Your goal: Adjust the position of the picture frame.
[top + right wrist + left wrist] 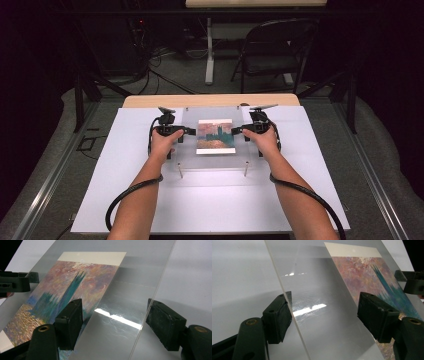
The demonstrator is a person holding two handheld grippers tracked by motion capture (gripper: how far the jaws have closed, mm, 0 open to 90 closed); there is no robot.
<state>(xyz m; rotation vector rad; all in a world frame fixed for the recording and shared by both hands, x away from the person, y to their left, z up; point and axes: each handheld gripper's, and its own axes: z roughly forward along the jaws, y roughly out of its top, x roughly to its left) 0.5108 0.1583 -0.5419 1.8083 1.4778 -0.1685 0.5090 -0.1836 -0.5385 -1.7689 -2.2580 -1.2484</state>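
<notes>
Forearms reach to a clear acrylic sheet [212, 137] on the white board [125, 200]. Left gripper [186, 132] and right gripper [239, 131] straddle its side edges — jaws apart, unclamped — flanking the painted print [216, 136]. Behind it stands a folding chair [275, 50].

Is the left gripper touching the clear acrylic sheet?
Cannot tell. In the left gripper view the left gripper straddles the sheet's edge with wide jaws; one pad looks against it, but no contact is plain.

Bare forearms; black tongs [186, 131] with brass-coloured pivot screws, trailing black corrugated cables.
</notes>
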